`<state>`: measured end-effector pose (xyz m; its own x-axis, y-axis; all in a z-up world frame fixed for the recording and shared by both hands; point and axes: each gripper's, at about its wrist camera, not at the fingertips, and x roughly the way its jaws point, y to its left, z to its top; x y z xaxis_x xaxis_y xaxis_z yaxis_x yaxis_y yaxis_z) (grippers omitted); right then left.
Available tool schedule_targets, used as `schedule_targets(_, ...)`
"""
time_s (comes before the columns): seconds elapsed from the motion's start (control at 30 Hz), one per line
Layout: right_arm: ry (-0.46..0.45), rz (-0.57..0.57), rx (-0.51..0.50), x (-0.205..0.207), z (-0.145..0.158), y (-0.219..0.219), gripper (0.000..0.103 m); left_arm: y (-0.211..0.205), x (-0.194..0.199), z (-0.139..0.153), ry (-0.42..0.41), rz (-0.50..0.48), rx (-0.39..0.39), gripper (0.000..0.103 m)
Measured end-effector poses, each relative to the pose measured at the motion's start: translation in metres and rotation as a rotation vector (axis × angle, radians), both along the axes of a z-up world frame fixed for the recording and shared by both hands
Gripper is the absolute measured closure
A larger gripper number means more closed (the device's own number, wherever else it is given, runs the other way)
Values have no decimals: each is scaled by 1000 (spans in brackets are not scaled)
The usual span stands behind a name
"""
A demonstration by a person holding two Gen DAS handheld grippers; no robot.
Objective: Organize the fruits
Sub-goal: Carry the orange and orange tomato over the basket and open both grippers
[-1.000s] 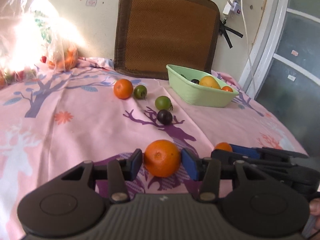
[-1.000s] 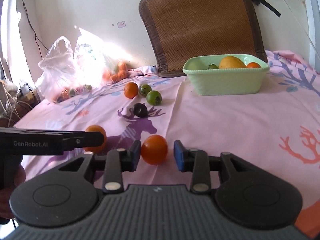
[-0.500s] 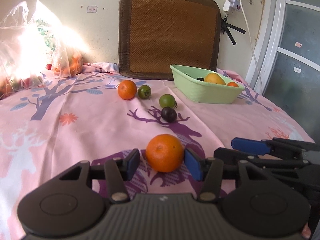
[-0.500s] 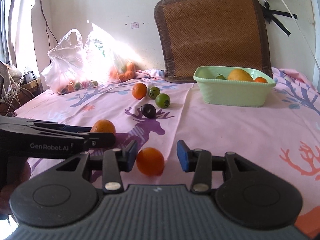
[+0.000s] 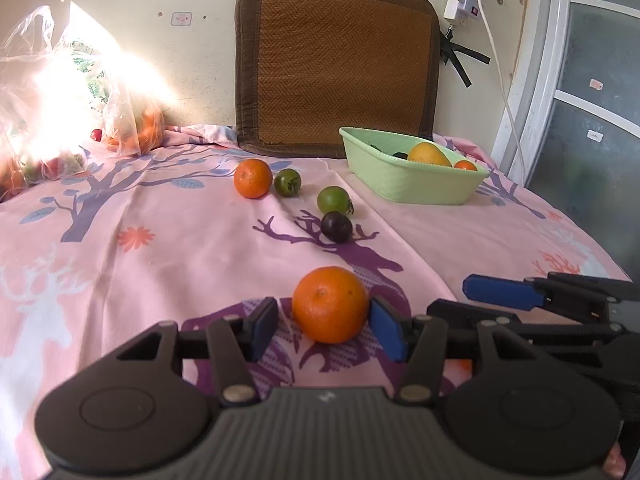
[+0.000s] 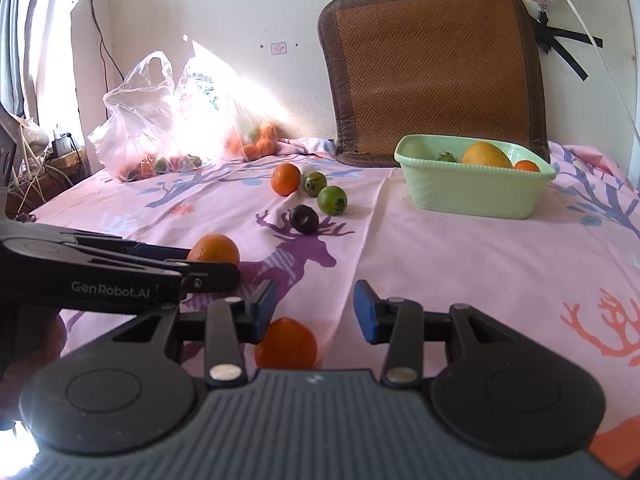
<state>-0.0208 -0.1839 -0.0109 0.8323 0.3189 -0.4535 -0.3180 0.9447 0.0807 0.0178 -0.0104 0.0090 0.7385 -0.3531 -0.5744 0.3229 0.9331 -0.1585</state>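
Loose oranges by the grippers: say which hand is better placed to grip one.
Left. The left gripper, whose jaws have just been opening, has the large orange between its pads. The right gripper's small orange sits off-centre, partly under its body.

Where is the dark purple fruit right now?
In the left wrist view, the dark purple fruit lies on the pink cloth, just in front of a green tomato.

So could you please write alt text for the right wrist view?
The open right claw hovers over a small orange on a pink tablecloth. The left claw reaches another orange at left; behind lie loose fruit and a green basin.
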Motion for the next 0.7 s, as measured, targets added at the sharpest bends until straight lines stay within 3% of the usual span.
schedule_targets(0.33,-69,42,-140,-21,-1,16,57,-1,-5,5,-40,-48,-12,52)
schedule_targets(0.53,-49,49,-169,-26,-5,15,57,-5,-1,7,-33,-49,0,52)
schedule_targets(0.63,-40,53,-176,-30,-8,13,65,-12,3,4,-22,-54,28,53)
schedule_targets(0.7,-48,58,-184,-32,-8,13,72,-17,3,2,-20,-65,55,62)
